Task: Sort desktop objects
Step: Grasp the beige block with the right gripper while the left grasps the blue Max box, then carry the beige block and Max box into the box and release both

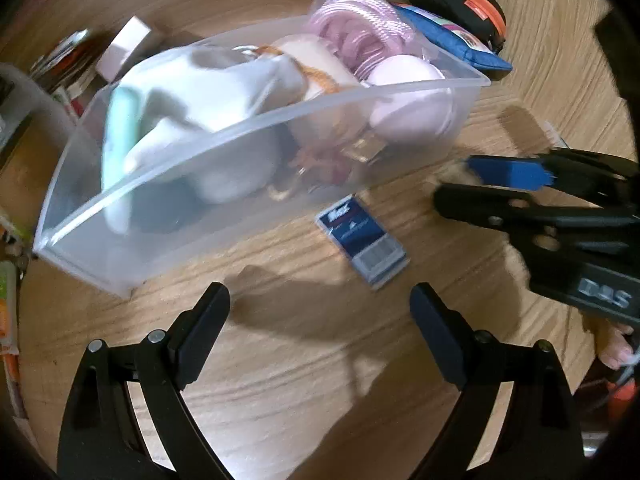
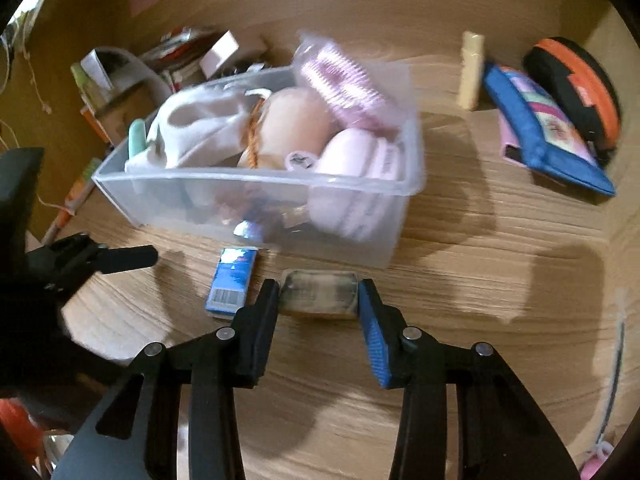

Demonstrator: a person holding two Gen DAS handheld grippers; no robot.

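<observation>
A clear plastic bin (image 1: 168, 216) (image 2: 256, 204) on the wooden desk holds white cloth, pink round cases, a bagged pink item and other small things. A small blue box (image 1: 362, 240) (image 2: 232, 280) lies on the desk just in front of the bin. My left gripper (image 1: 320, 312) is open and empty, a little short of the blue box. My right gripper (image 2: 318, 296) is shut on a small worn grey block (image 2: 318, 292) and holds it beside the bin's front wall. In the left wrist view the right gripper (image 1: 460, 184) comes in from the right.
A blue pouch (image 2: 548, 136) (image 1: 452, 40) and a black-and-orange round case (image 2: 576, 88) (image 1: 460, 4) lie at the far right. A cream block (image 2: 472, 72) stands behind the bin. Boxes and papers (image 2: 168, 64) are piled at the back left.
</observation>
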